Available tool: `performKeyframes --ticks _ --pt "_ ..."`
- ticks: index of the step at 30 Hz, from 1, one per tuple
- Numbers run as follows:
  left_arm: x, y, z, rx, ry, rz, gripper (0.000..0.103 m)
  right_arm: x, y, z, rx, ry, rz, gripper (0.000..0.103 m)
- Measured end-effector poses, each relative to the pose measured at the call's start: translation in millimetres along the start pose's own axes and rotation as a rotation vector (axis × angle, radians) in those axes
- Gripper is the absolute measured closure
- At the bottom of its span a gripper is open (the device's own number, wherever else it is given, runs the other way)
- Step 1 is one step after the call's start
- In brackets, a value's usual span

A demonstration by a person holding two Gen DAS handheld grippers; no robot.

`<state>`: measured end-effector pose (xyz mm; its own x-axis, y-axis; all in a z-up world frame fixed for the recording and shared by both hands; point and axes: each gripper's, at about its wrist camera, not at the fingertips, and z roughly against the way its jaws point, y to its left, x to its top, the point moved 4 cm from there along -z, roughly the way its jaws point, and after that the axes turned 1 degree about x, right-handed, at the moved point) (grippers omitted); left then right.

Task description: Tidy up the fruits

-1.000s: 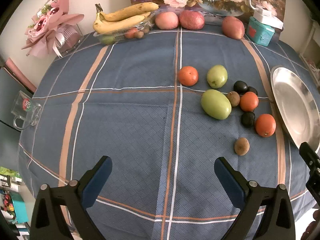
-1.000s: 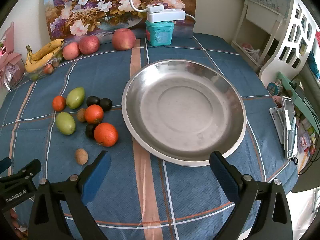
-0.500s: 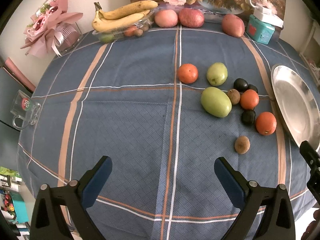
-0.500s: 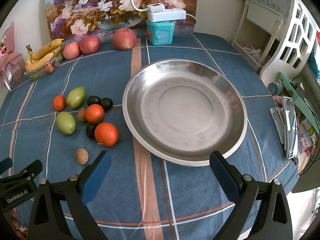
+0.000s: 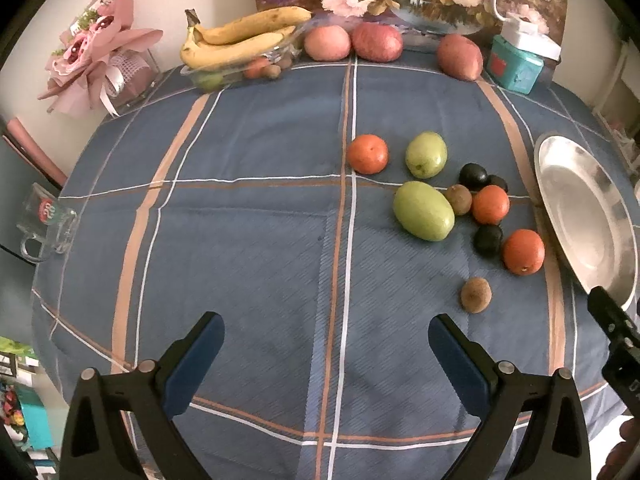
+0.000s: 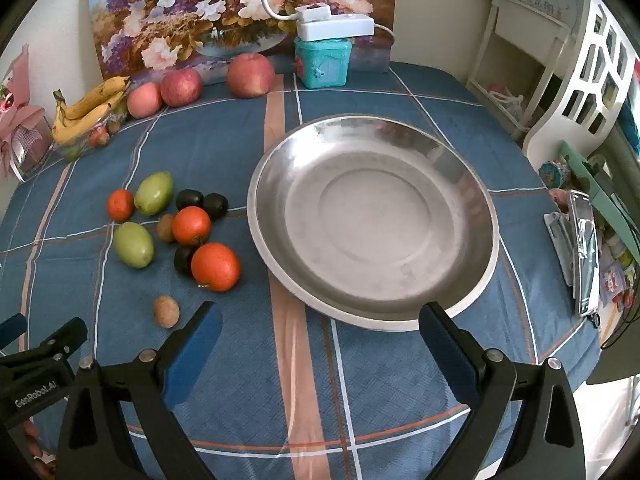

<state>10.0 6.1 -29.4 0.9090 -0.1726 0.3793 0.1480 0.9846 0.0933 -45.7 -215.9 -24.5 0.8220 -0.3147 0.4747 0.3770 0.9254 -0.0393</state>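
Nearest the viewer, the left gripper hangs over bare blue plaid tablecloth with its blue-padded jaws spread wide, holding and touching nothing; the right gripper is likewise fully open and empty, its right finger in line with the near rim of the wide, shallow stainless-steel plate, though contact cannot be told. Just beyond the left gripper lies the small brown fuzzy kiwi, apart from the rest; it is probably light and slightly soft, with a skin that should grip well, so a gentle pinch across its short middle seems best. Farther on sits the loose fruit cluster beside the plate's left edge: the large round orange, a smaller orange, dark plum-like fruits, a second kiwi and two smooth green oval mangoes. The oranges look firm and rollable, best taken across the widest girth; the mangoes likely weigh most and may slip, so the narrow axis suits them. The plate holds nothing yet. At the far edge stand red apples and yellow bananas.
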Motion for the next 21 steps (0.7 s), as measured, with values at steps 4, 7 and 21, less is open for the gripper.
performKeyframes --ticks 4,7,21 --pt "4 -1 1 -0.022 -0.019 0.010 0.000 1 0 -1 0.012 0.000 -0.005 0.004" --pt "7 -3 4 -0.057 -0.040 0.023 0.000 2 3 0 0.046 -0.015 -0.016 0.004" --pt "11 -44 -12 -0.156 -0.012 -0.085 0.000 21 22 -11 0.236 -0.016 -0.145 0.004"
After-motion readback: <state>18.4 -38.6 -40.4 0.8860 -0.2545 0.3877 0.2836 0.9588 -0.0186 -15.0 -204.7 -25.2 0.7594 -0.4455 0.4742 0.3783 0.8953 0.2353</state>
